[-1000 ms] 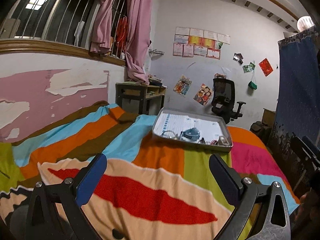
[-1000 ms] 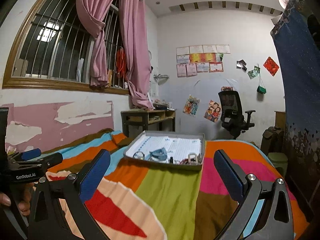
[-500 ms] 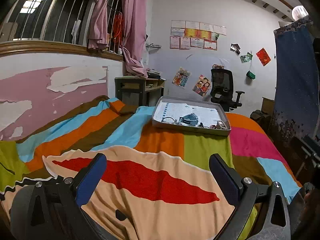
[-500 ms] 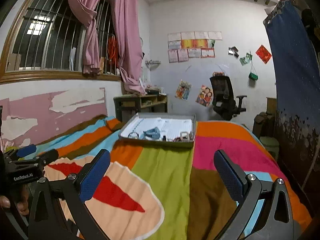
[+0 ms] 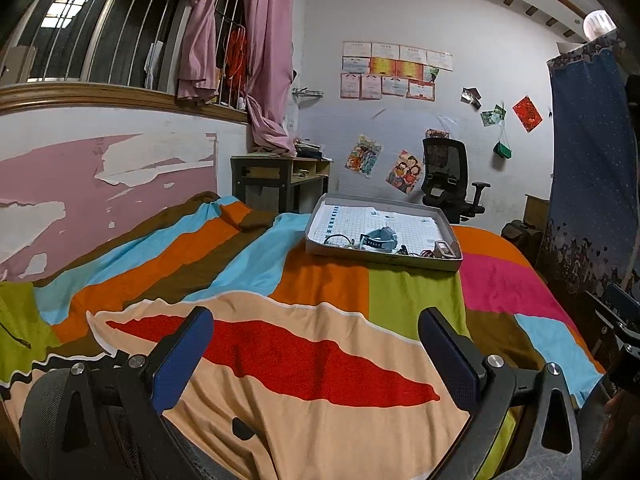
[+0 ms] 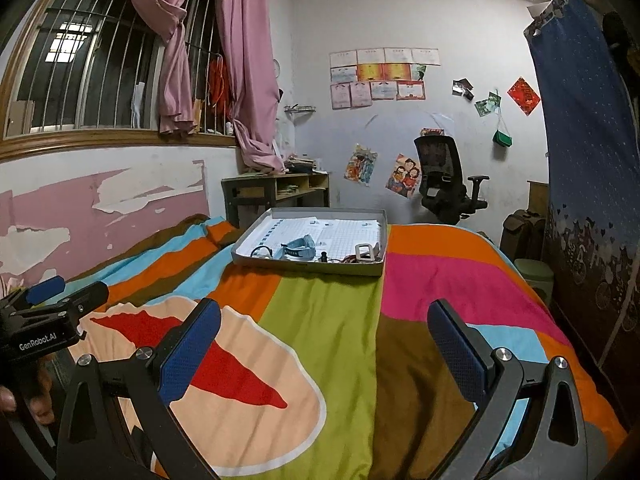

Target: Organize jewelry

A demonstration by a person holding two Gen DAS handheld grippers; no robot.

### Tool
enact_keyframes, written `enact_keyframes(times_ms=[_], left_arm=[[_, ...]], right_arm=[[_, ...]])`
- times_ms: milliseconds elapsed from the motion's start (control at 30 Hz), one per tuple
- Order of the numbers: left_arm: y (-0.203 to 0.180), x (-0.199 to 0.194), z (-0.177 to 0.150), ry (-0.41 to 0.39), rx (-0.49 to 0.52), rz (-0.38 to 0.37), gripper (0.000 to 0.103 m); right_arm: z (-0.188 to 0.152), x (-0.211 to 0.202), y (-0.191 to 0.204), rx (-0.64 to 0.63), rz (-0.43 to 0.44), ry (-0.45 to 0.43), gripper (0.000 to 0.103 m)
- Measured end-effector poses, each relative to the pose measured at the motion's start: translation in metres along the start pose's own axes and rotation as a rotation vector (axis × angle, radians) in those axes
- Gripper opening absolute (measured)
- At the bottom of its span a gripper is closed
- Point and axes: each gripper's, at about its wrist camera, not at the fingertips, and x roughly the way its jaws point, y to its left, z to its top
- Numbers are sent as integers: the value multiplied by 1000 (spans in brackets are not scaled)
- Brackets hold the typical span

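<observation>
Jewelry: small pieces, a blue watch [image 6: 298, 251] and a pale buckle-like item [image 6: 366, 251] among them, lying loose along near edge of shallow grey tray [image 5: 376, 256]. Tray resting on bed [image 5: 332, 280], striped blanket beneath, well ahead of both tools. Left hand-held gripper [image 5: 316, 350] spread wide, empty, hovering low over blanket. Right hand-held gripper [image 6: 324, 344] likewise spread, nothing held. Step judged: approach, sorting not yet begun. Next move calls for advance to tray, then fine pinch on one piece.

Multicoloured striped bedspread [image 5: 328, 288], grey tray [image 5: 380, 254], pink curtains [image 5: 264, 60].
</observation>
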Motion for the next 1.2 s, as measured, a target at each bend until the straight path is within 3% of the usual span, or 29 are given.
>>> enact_keyframes(times_ms=[1200], left_arm=[[0, -1, -1, -4, 6, 5, 103]], right_arm=[[0, -2, 1, 4, -2, -2, 102]])
